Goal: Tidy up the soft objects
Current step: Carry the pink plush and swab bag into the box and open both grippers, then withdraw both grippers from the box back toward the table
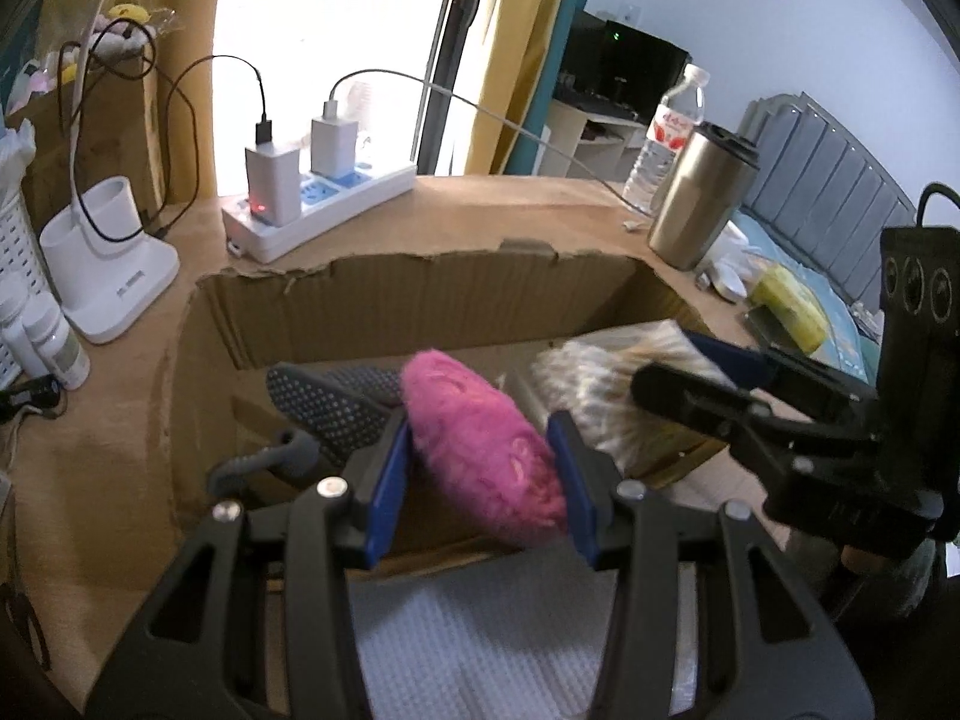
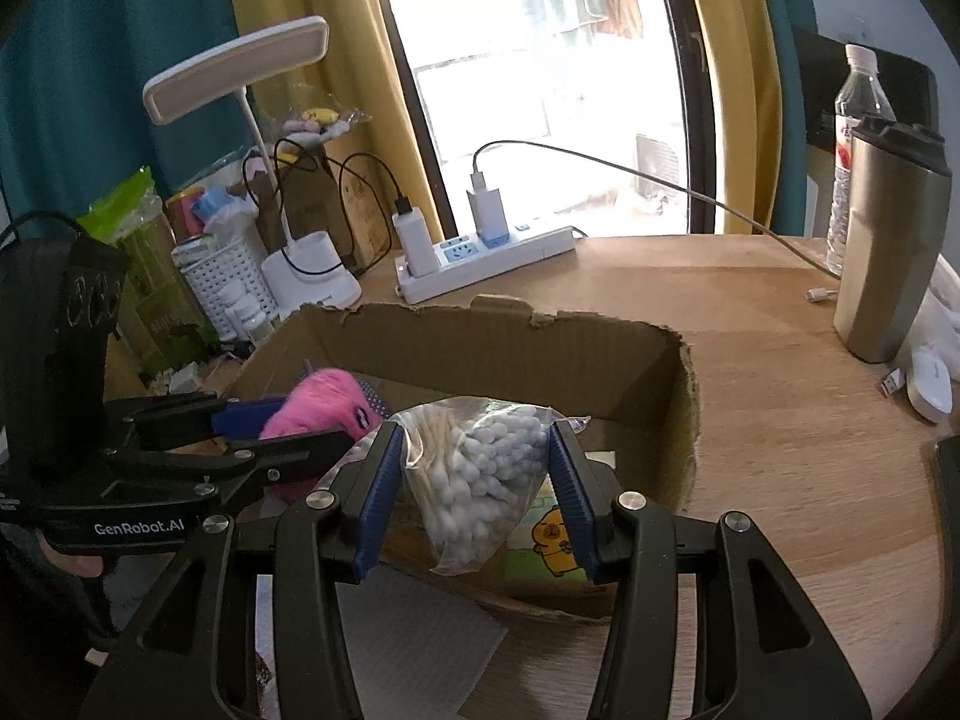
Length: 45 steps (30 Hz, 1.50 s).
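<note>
Left claw (image 1: 480, 468) clenched on a pink fuzzy slipper (image 1: 480, 450), held over the open cardboard box (image 1: 420, 294); a gray dotted slipper (image 1: 324, 408) lies just behind it inside the box. Right claw (image 2: 474, 492) clenched on a clear bag of cotton swabs (image 2: 474, 480), likewise above the box, over a packet printed with a cartoon capybara (image 2: 555, 540). The step in hand appears to be depositing both soft items; the next move calls for lowering and releasing each clear of the other. "GenRobot.AI" is legible on the left claw's body. Beyond, on the surface: power strip (image 2: 486, 264), steel tumbler (image 2: 888, 240).
</note>
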Available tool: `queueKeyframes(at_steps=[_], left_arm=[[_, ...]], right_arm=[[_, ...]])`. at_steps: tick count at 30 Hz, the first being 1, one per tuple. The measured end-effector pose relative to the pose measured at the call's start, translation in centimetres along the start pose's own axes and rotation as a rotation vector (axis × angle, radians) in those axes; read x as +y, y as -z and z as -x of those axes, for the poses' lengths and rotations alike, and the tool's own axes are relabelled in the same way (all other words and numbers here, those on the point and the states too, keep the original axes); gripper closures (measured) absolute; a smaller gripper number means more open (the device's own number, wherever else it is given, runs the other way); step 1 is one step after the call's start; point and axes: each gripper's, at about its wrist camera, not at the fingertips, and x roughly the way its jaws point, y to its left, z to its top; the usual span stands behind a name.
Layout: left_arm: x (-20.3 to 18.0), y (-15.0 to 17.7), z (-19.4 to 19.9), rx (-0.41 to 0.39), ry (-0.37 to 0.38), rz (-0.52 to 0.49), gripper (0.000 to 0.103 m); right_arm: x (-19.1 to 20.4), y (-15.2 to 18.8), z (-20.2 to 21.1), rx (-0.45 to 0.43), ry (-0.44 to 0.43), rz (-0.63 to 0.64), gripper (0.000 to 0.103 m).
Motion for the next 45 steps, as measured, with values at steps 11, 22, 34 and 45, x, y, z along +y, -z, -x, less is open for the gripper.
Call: queueKeyframes(at_steps=[11,22,34,45], left_arm=[[0.3,0.2,1.1,-0.028,0.005,0.006,0.042],[0.4,0.9,3.8,-0.08,0.004,0.012,0.032],[-0.4,2.3,7.5,-0.155,-0.024,-0.02,0.031],[-0.5,3.9,10.3,-0.206,-0.019,-0.015,0.031]], right_arm=[[0.5,-0.1,0.1,0.01,0.058,-0.004,0.04],[1.4,0.1,1.8,-0.002,0.106,0.01,0.031],[3.7,0.9,4.1,-0.031,0.161,0.049,0.025],[4.9,1.9,5.7,-0.039,0.243,0.062,0.025]])
